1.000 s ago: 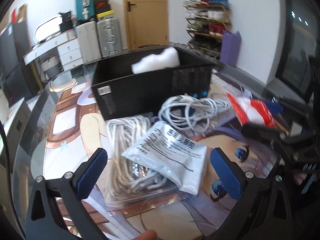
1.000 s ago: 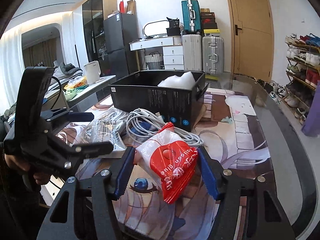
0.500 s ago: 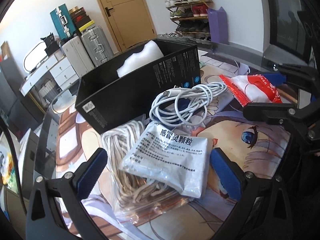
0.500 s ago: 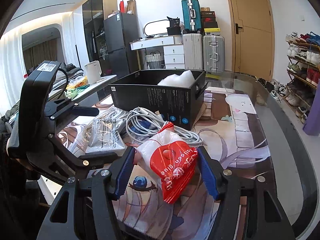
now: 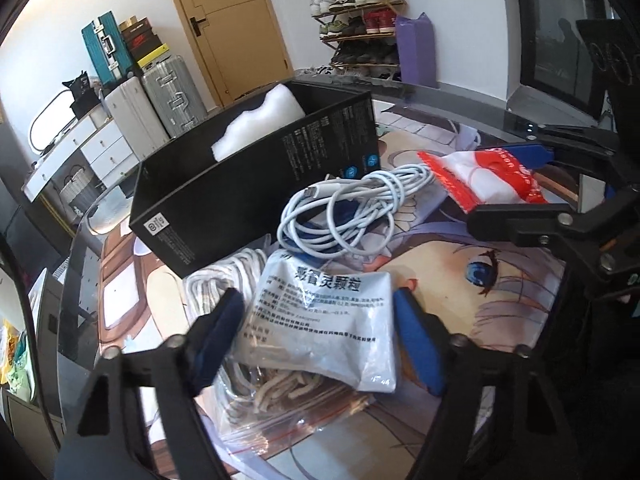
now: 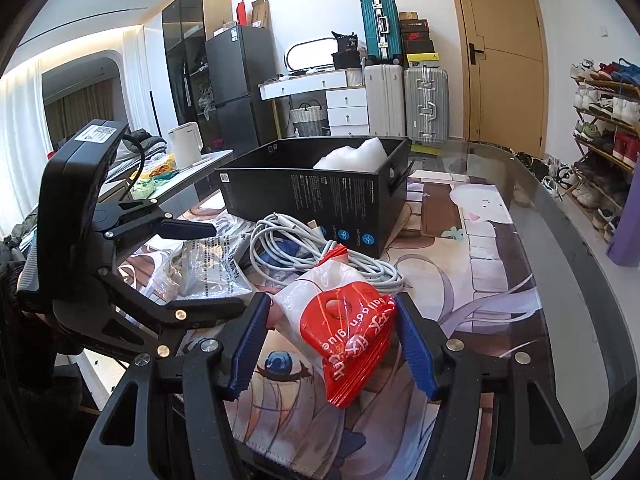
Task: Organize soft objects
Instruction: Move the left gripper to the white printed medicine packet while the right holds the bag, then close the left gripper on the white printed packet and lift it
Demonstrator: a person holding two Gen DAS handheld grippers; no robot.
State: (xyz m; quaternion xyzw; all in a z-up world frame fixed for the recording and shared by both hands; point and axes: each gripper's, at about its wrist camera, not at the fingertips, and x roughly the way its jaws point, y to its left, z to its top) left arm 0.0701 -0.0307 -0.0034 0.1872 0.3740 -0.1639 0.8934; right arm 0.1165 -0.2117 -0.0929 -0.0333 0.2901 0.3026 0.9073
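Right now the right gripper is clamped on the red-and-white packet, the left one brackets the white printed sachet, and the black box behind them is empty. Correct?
Not quite: the black box is not empty; a white foam-like piece sits at one end of it, clear in the right wrist view. The rest stands: the right gripper clamps the red-and-white packet, and the left gripper brackets the white printed sachet.

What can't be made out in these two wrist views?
- Black box interior: both views, its near wall hides everything but white foam.
- Zip bag of rope: left wrist view, the white printed pouch covers most of it.
- Red-and-white packet: right wrist view, underside unseen, table contact unclear.
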